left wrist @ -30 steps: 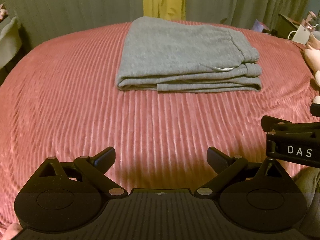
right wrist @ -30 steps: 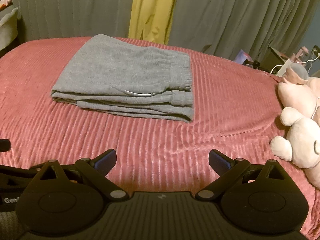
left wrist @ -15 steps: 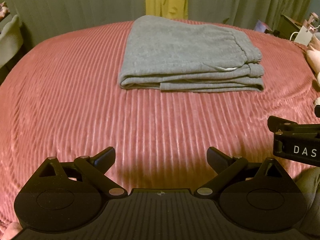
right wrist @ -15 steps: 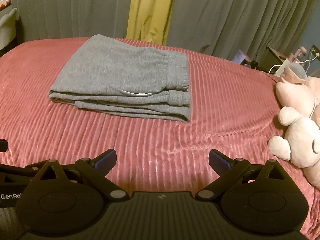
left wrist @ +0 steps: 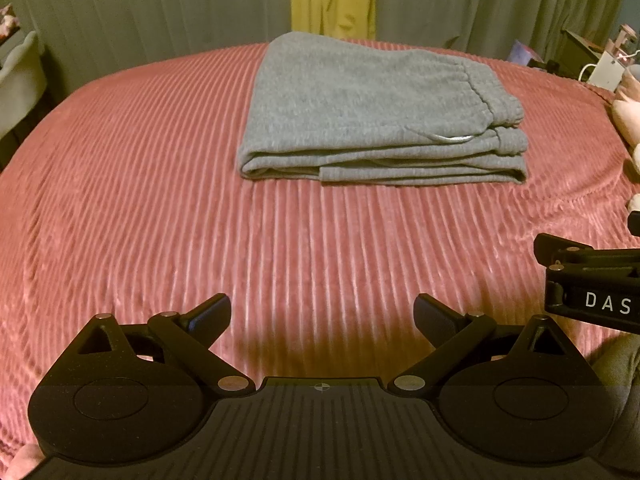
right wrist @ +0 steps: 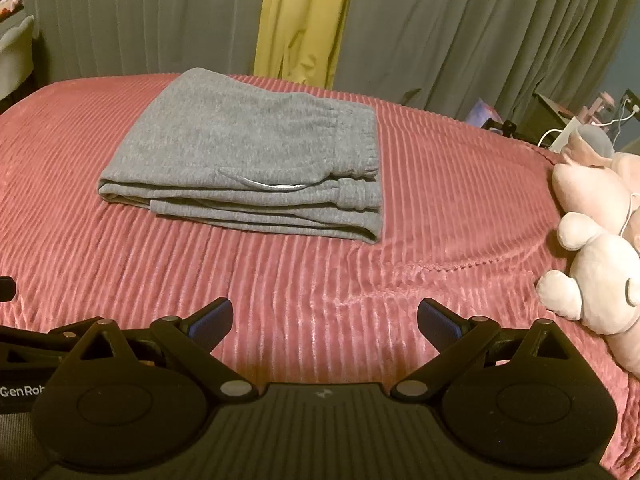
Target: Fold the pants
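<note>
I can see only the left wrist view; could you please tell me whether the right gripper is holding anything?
Observer: No, the right gripper has its jaws wide apart above the blanket, holding nothing.
Operator: Thank you. What is the pale shape at my right edge?
Observer: Plush toys lying on the blanket, right of the folded pants and apart from them.
Operator: Is anything on them?
Observer: A thin white cable runs across them.

Ribbed pink bedspread [right wrist: 440, 208], grey curtains [right wrist: 460, 28], yellow curtain [right wrist: 304, 20], pale plush toys [right wrist: 600, 272] at right edge
</note>
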{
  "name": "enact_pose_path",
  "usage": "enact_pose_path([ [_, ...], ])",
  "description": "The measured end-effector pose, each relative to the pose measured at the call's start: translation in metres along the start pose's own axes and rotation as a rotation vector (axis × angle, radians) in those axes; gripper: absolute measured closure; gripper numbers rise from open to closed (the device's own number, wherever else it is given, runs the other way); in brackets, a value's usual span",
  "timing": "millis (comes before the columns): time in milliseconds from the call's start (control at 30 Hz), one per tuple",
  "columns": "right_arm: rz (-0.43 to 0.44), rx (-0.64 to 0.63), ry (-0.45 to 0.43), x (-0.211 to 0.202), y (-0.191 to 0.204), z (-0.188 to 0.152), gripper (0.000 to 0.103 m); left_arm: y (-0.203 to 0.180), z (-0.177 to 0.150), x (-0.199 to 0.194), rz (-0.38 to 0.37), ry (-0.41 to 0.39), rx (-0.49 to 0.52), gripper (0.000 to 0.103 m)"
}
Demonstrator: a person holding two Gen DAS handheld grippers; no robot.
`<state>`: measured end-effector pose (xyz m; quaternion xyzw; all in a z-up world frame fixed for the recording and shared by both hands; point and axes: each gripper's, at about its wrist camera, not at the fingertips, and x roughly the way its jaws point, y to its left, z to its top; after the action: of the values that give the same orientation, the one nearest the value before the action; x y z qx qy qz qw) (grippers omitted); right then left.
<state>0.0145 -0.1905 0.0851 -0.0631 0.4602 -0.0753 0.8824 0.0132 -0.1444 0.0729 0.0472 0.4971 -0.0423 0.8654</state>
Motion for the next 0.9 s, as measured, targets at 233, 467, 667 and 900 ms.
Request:
enact_pose_path([
  [233,0.000,-0.001,0.001,-0.0002,0.0006,0.0002,0.004,-0.0003,-0.0004,-0.0002,0.001,0.000,0.000,0.002],
  [467,0.001,0.000,0.004,-0.0005,0.0008,-0.0001,0.004,0.0005,-0.0008,-0.0008,0.001,-0.001,-0.001,0.002],
  [667,0.002,0.001,0.007,-0.0005,0.0002,-0.0008,0.004,0.0014,-0.0013,-0.0010,0.001,-0.001,0.000,0.002],
  [900,0.004,0.001,0.006,-0.0001,-0.0005,-0.0008,0.004,0.0019,-0.0016,-0.0015,0.001,-0.004,0.001,0.002],
])
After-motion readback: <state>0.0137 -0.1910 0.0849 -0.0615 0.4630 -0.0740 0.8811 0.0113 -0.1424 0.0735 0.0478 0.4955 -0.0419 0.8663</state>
